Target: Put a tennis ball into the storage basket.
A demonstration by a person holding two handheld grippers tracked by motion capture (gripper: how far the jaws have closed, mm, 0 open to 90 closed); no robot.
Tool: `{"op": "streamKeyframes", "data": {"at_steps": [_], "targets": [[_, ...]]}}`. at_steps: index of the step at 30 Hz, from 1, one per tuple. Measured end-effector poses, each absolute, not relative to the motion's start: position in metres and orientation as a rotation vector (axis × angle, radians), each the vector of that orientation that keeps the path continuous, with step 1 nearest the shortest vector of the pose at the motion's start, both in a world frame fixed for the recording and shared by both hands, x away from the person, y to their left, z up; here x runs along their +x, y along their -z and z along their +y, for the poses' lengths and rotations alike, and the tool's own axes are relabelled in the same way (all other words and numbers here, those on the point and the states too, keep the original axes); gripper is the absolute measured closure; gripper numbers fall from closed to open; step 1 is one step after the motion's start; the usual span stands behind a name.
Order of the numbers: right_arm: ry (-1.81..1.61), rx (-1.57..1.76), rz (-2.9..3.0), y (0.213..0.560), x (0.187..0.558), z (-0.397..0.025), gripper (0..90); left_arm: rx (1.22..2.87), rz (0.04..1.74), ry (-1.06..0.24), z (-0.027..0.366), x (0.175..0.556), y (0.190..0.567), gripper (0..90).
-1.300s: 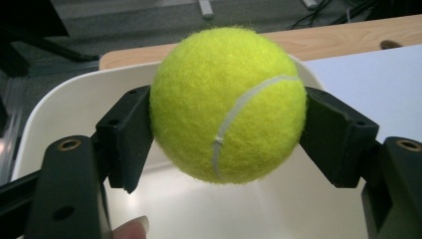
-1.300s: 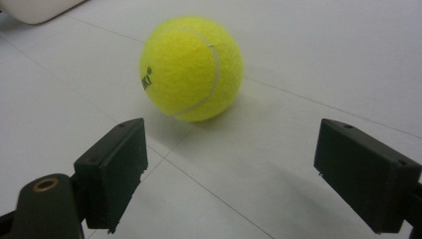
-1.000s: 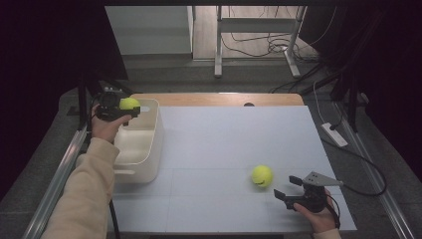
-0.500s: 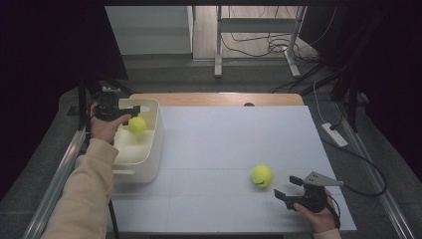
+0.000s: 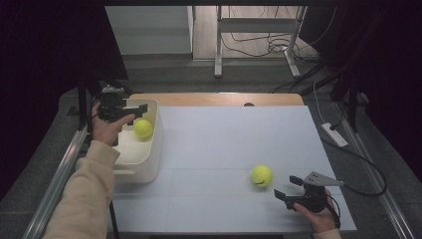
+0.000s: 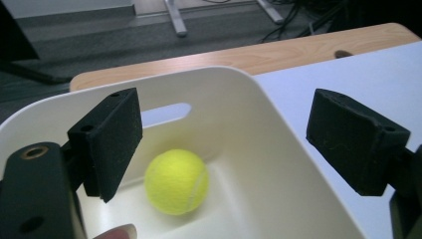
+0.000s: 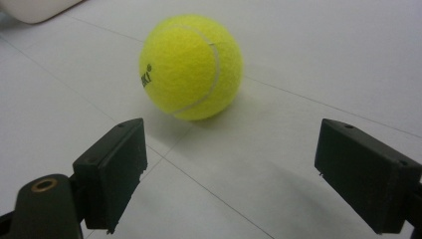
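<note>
At the near right of the tabletop (image 5: 224, 149), the right hand-held gripper (image 5: 287, 188) rests low with its jaws spread wide and nothing between them. The tennis ball (image 5: 262, 175) on the tabletop lies just beyond and slightly left of those jaws, apart from them; in the right gripper view the ball (image 7: 191, 66) sits ahead, a little left of the midline between the two pads. A ball has no long axis, so a grasp, as I judge it, turns only on pushing forward and a touch left. Farther off at the left, the left hand-held gripper (image 5: 130, 110) hovers open above the white bin (image 5: 149, 154), where a second ball (image 5: 143, 128) already lies.
</note>
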State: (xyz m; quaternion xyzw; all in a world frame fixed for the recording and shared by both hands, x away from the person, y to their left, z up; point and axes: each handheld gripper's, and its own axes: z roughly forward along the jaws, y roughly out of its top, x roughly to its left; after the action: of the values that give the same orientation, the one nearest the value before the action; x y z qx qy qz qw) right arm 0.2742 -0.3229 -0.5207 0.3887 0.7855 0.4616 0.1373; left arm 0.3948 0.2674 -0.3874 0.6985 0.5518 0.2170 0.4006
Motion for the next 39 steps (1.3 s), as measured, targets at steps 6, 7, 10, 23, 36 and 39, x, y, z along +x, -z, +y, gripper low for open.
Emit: {"op": "streamKeyframes", "data": {"at_steps": [6,7,10,23,36,39], "targets": [[-1.337,1.127,2.274,0.521,0.275,-0.324,13.0,1.765,1.325,-0.523,0.26,0.386,0.383,15.4],[-1.337,1.128,2.273,0.521,0.275,-0.324,13.0,1.765,1.312,-0.515,0.259,0.385,0.383,15.4],[-1.337,1.132,2.272,0.521,0.275,-0.325,13.0,1.775,1.277,-0.503,0.255,0.381,0.383,15.4],[-1.341,1.126,2.273,0.521,0.278,-0.323,13.0,1.775,1.147,-0.466,0.238,0.367,0.377,14.2],[-1.344,1.104,2.293,0.521,0.281,-0.319,13.0,1.796,1.076,-0.436,0.223,0.356,0.377,14.2],[-1.347,1.1,2.293,0.521,0.281,-0.319,13.0,1.793,1.058,-0.418,0.219,0.352,0.376,14.2]]}}
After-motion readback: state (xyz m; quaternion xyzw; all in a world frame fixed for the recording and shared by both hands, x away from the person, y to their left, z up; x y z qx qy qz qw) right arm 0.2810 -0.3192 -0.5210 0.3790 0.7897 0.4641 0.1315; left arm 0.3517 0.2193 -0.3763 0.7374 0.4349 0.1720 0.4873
